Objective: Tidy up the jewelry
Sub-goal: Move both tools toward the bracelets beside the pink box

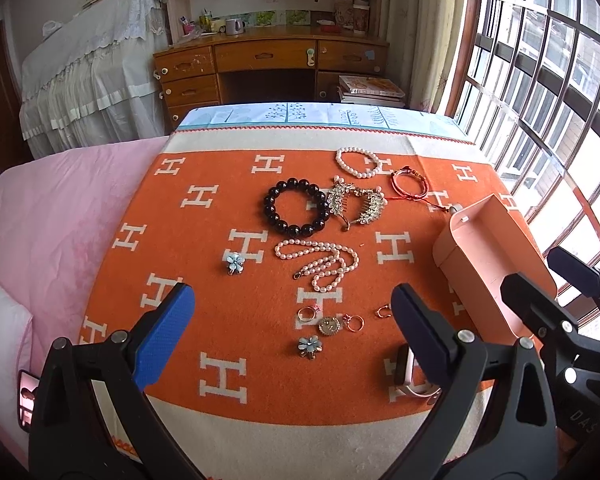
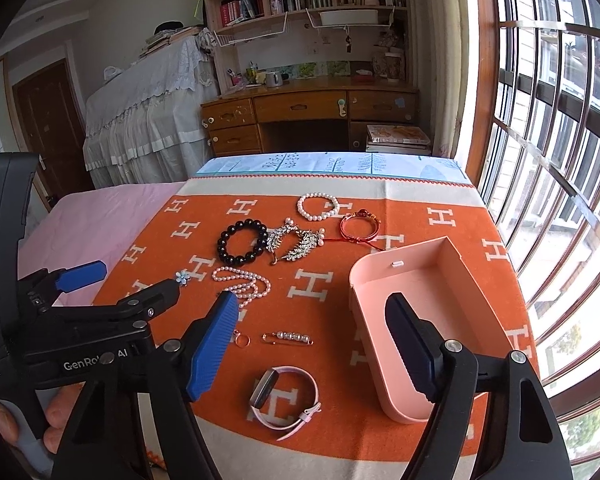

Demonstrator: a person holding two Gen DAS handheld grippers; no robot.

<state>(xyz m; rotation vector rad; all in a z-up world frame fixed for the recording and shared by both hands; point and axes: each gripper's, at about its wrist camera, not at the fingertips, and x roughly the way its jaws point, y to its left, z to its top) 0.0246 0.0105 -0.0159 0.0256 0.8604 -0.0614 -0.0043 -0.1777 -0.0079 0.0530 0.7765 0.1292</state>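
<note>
Blue-padded fingers (image 1: 168,336) of the left gripper (image 1: 292,332) stand spread wide and hold nothing, hanging above a cluster of small rings (image 1: 308,314), a round brooch (image 1: 329,325) and a blue flower clip (image 1: 309,345) on the orange blanket (image 1: 220,280). At its 4 o'clock a smartwatch (image 1: 410,376) is half hidden behind the right-hand finger. At 12 o'clock lie a pearl necklace (image 1: 320,262), a black bead bracelet (image 1: 296,211), a rhinestone hair comb (image 1: 356,204), a pearl bracelet (image 1: 358,162) and a red cord bracelet (image 1: 410,184); a second flower clip (image 1: 233,263) sits at 10 o'clock.

Right gripper (image 2: 312,348), seen from its own camera, is likewise spread and touches nothing. Its right-hand finger overlaps the near part of the open pink box (image 2: 452,276), which sits at 1 o'clock close to the blanket's window-side edge. Between the fingers lie the smartwatch (image 2: 286,396) at 6 o'clock and a pearl pin (image 2: 290,337) above it. A copper ring (image 2: 242,338) is partly covered by the left-hand finger.

Bare blanket lies between the box and the necklace. Ring details are too small to make out.
</note>
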